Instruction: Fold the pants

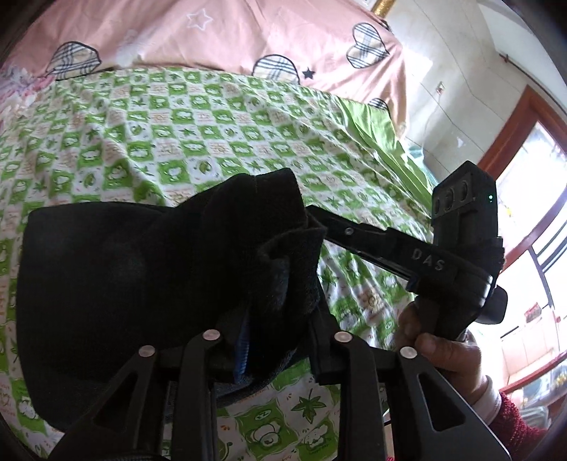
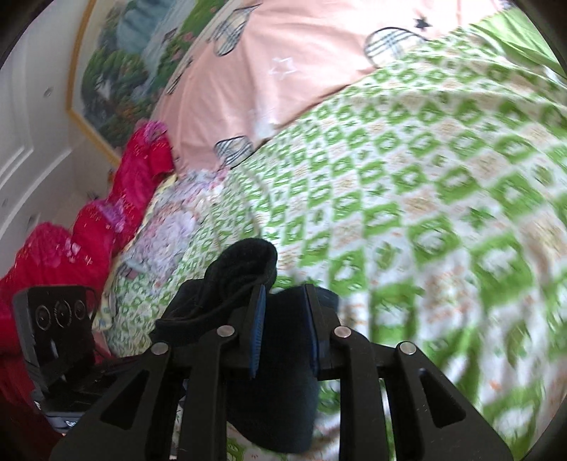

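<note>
Black pants (image 1: 141,276) held above green-checked bedsheet (image 1: 177,134). Left gripper (image 1: 276,340) pinches bunched fabric between its fingers; right gripper (image 2: 283,329) likewise clamps pants, cloth bulging past its fingertips and hanging below. Pink quilt (image 1: 248,32) beyond.

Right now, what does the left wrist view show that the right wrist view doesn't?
Only the left wrist view: the right gripper from the side, the hand holding it, and a window. Only the right wrist view: a red quilt and a framed picture. Both: the black pants clamped in the viewing gripper, the green sheet and the pink quilt.
</note>
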The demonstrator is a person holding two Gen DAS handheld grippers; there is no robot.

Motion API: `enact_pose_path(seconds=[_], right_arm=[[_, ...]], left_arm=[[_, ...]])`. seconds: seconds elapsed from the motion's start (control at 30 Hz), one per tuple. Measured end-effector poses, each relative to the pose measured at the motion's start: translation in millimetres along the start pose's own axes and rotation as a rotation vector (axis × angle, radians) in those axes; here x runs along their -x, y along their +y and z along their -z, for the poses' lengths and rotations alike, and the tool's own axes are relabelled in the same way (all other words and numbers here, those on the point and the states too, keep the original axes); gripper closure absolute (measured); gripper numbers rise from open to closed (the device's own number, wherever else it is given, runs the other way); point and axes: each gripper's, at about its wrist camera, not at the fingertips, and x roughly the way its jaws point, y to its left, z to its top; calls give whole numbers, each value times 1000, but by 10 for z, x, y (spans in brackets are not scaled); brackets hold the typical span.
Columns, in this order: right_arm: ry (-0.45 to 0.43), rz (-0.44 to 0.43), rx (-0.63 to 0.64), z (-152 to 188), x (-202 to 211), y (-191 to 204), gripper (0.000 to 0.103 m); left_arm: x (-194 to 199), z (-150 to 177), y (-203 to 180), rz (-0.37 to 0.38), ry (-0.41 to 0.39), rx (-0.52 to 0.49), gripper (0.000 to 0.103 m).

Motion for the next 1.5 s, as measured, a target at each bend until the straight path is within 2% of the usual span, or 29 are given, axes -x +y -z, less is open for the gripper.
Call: enact_pose_path(seconds=[0.03, 0.07, 0.13, 0.23, 0.33, 0.43, 0.57, 0.73, 0.93, 1.0, 1.13, 1.27, 1.43, 1.5], right_arm=[[-12, 15, -15, 11, 38, -10, 65], [-26, 31, -26, 16, 72, -6, 50], [-57, 51, -37, 32, 160, 5, 40], [-83, 68, -46, 33, 244, 73, 38], [-90, 101, -37, 13, 276, 174, 31], [-101, 133, 0, 4, 271, 341, 24], [-93, 205, 70, -5, 184, 594, 22], [-88, 267, 166, 14, 26, 896, 16], [-91, 383, 243, 32, -161, 1069, 14], [-79, 418, 258, 47, -227, 1086, 14], [-58, 510, 304, 149, -305, 1052, 14], [-41, 566, 306, 233, -291, 931, 14], [-23, 671, 361, 369, -247, 791, 13], [-14, 665, 353, 409, -205, 728, 13]], left_arm=[[1, 5, -1, 9, 3, 1, 69], [4, 12, -4, 26, 5, 2, 60], [37, 31, 0, 85, 5, 13, 56], [86, 76, -26, 98, 3, 4, 54], [176, 125, -15, 116, 6, 7, 52], [350, 173, 34, 115, -22, 16, 45], [583, 210, 179, 69, -72, 50, 40], [785, 225, 476, 7, -110, 142, 36], [975, 237, 822, -41, -157, 239, 30], [1027, 244, 948, -66, -167, 271, 25], [1051, 224, 1160, -100, -169, 323, 24], [1061, 225, 1288, -136, -171, 337, 24], [972, 219, 1361, -134, -148, 351, 24], [920, 221, 1364, -142, -138, 346, 24]])
